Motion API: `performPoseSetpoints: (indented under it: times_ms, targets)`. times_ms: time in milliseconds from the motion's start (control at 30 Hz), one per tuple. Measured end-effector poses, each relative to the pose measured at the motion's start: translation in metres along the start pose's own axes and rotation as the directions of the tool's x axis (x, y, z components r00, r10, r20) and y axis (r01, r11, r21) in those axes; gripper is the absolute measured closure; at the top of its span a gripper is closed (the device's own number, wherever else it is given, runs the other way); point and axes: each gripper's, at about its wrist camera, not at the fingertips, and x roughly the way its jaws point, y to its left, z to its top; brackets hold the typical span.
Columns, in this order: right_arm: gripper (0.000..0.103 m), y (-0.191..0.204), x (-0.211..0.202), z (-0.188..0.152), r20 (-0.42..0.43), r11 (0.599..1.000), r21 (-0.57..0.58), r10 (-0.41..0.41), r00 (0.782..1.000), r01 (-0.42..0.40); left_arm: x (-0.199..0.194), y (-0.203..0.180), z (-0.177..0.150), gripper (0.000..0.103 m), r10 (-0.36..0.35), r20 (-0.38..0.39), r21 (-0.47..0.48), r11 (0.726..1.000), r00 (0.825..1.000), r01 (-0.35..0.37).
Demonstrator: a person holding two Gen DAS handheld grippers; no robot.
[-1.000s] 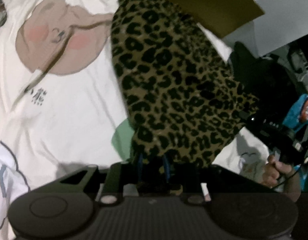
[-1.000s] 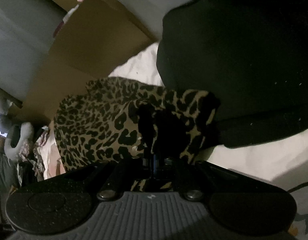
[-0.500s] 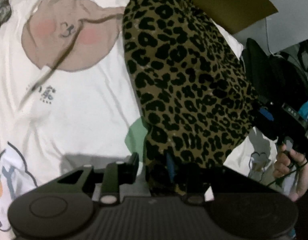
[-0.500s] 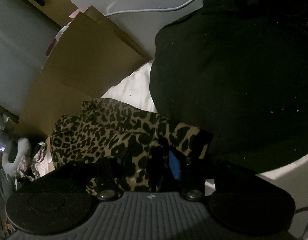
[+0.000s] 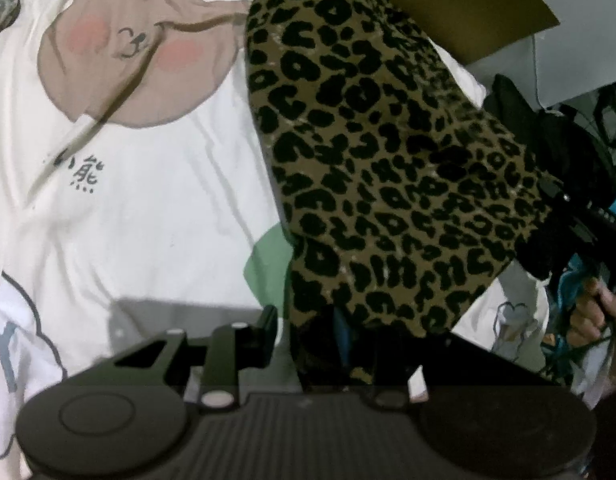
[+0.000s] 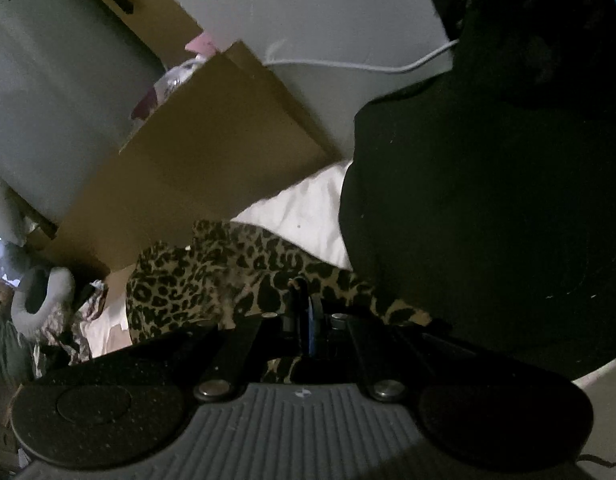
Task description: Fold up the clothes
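Your leopard-print garment (image 5: 380,168) hangs stretched between your two grippers, above a white bed sheet (image 5: 155,200) printed with a cartoon bear face (image 5: 135,56).

Your left gripper (image 5: 320,336) has its jaws partly spread. The left finger (image 5: 263,328) stands bare and clear of the cloth. The right finger is buried under the garment's lower edge, so you cannot tell from this view whether the pads actually press the fabric. The cloth drapes over that side of the gripper and rises away up and to the right.

Your right gripper (image 6: 305,304) is pressed together, pinching a fold of the leopard print between its blue-lined pads. The rest of the garment (image 6: 211,280) bunches out to the left, just beyond the fingertips. In the left wrist view, that gripper (image 5: 580,228) sits at the garment's far right edge, with your hand (image 5: 600,312) on its handle.

A large black cloth mass (image 6: 488,200) fills the right of the right wrist view, touching the leopard print's edge. Behind stands a brown cardboard box (image 6: 211,152) with a bottle showing at its top.
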Motion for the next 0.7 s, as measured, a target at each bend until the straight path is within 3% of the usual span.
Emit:
performPoseSetpoints:
  times_ms: [400,700]
  targets:
    - [0.101,-0.048,0.007,-0.012,-0.057,0.991,0.097,-0.083,0.995,0.088,-0.005,0.023,-0.007,0.071,-0.011,-0.018,0.009,1.0,1.0,0.012]
    - [0.101,-0.051,0.0,-0.007,-0.022,0.992,0.091,-0.085,0.996,0.087,-0.005,0.036,-0.029,0.071,0.046,-0.05,0.126,0.991,0.998,-0.039]
